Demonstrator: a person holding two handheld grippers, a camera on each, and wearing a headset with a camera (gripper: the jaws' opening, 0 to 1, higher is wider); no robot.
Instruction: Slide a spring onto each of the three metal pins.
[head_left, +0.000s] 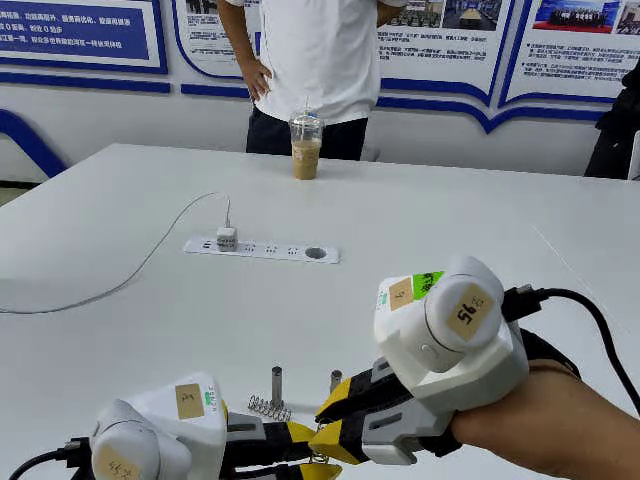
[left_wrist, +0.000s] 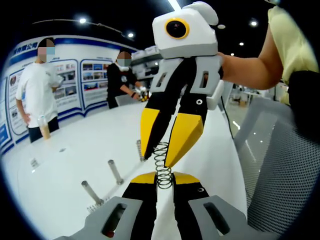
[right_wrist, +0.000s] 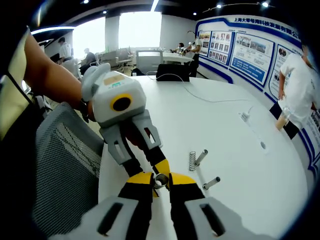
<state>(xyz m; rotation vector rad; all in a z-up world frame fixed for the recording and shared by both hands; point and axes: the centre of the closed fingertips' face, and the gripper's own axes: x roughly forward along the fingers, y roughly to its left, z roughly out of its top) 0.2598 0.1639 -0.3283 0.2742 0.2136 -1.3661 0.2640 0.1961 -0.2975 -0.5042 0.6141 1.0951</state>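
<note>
- Blue-framed posters (head_left: 85, 30) are lining the white wall (head_left: 100, 112).
- Ceiling spotlights (left_wrist: 82, 20) are shining overhead.
- A grey mesh chair (left_wrist: 280, 170) is standing beside the white table (head_left: 420, 215).

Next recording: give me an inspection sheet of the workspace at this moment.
Surface: white table.
Job's things: three upright metal pins, all bare; held spring between the grippers; loose spring lying beside one pin.
Clutter: drink cup near the far edge.
Grippers: left gripper and right gripper both shut on the held spring, one at each end.
Cables: power strip with charger and white cable trailing across the table.
Surroundings: person standing behind the table; posters on the wall; mesh chair.
</note>
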